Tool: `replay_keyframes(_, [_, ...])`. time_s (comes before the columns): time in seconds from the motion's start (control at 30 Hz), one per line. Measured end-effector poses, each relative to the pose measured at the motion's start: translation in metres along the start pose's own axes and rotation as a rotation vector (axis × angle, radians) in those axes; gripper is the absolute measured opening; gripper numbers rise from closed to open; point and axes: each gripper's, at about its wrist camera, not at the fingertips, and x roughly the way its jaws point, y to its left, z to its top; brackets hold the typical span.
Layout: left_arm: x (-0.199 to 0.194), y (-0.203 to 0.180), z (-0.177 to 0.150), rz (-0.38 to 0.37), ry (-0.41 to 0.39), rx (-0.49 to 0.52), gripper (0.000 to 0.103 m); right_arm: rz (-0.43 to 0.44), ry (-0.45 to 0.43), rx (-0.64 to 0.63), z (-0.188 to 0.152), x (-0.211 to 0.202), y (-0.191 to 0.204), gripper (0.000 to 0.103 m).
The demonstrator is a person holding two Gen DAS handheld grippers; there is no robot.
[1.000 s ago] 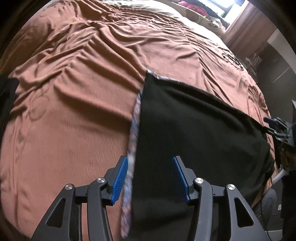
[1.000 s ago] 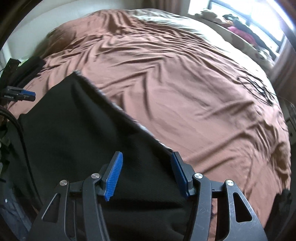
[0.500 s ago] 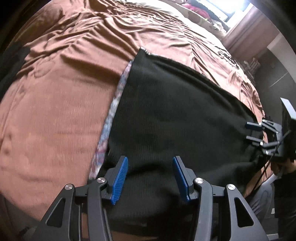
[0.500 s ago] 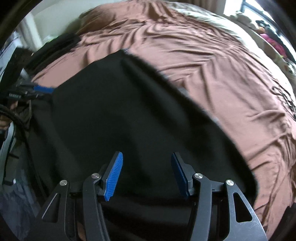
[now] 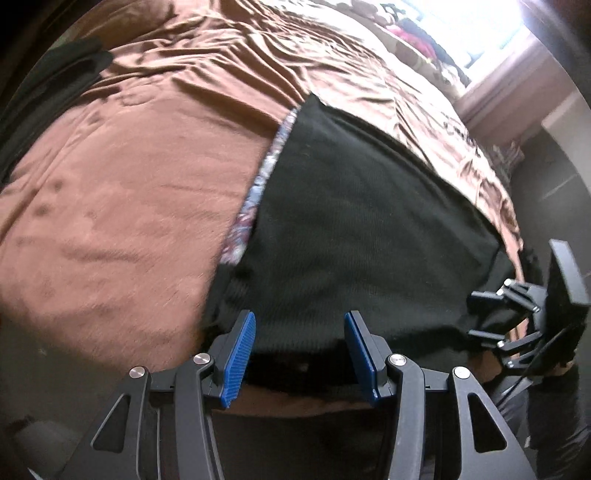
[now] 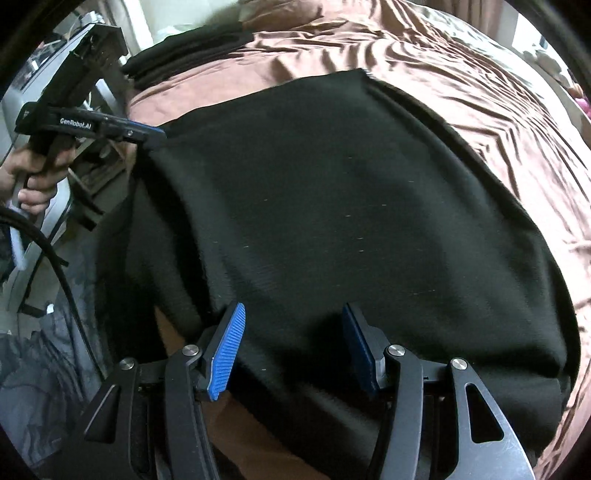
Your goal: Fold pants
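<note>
- A bed (image 5: pixel 122 192) under a rumpled brown sheet.
- Black pants (image 5: pixel 362 236) lie flat at its near edge.
- Left tongs (image 5: pixel 300 354) and right tongs (image 6: pixel 291 350) both gape wide above the fabric, gripping nothing.

A home bedroom: a wide bed (image 5: pixel 129 192) under a rumpled brown sheet, a bright window (image 5: pixel 495 26) with a curtain (image 5: pixel 517 88) beyond it.

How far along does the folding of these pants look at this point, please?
Partly done: the black pants lie folded into a flat panel on the brown bedspread. Both the left hand-held gripper and the right hand-held gripper are open, gripping nothing. Any further folds remain.
</note>
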Motion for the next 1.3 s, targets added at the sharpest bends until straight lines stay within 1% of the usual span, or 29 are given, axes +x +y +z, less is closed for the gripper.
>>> replay_keyframes(0.13, [-0.017,0.017,-0.011,-0.033,-0.044,-0.083,0.053,-0.001,-0.01,0.02,0.0,0.003,-0.001,0.052])
replay_keyframes(0.23, [-0.024,0.031,-0.018,-0.05,-0.064,-0.139,0.053,-0.004,-0.014,0.06,-0.003,0.006,-0.002,0.052])
replay_keyframes(0.37, [-0.029,0.046,-0.024,-0.103,-0.095,-0.206,0.053,-0.004,-0.032,0.089,-0.008,0.005,0.002,0.052])
replay_keyframes(0.47, [-0.027,0.05,-0.025,-0.16,-0.104,-0.239,0.052,-0.002,-0.04,0.107,-0.012,0.003,0.004,0.052])
replay_keyframes(0.57, [-0.016,0.045,-0.023,-0.179,-0.087,-0.239,0.049,0.003,-0.048,0.124,-0.016,-0.001,0.003,0.052])
replay_keyframes(0.63, [-0.009,0.042,-0.021,-0.173,-0.079,-0.237,0.048,0.008,-0.051,0.136,-0.018,-0.002,0.002,0.052])
replay_keyframes(0.73, [-0.008,0.04,-0.018,-0.176,-0.089,-0.237,0.044,0.013,-0.055,0.152,-0.022,-0.004,-0.001,0.052])
replay_keyframes(0.77, [-0.009,0.04,-0.016,-0.169,-0.094,-0.237,0.042,0.016,-0.055,0.158,-0.023,-0.005,-0.002,0.052])
replay_keyframes(0.97, [-0.039,0.043,-0.016,-0.149,-0.171,-0.229,0.042,0.019,-0.054,0.164,-0.025,-0.005,-0.005,0.052])
replay_keyframes(1.07, [-0.047,0.044,-0.02,-0.173,-0.182,-0.236,0.042,0.022,-0.054,0.167,-0.025,-0.004,-0.005,0.052])
replay_keyframes(1.17, [-0.042,0.039,-0.025,-0.227,-0.154,-0.242,0.042,0.024,-0.057,0.166,-0.025,-0.004,-0.006,0.052])
replay_keyframes(1.3, [-0.016,0.027,-0.032,-0.229,-0.078,-0.228,0.042,0.034,-0.059,0.172,-0.026,-0.002,-0.008,0.052])
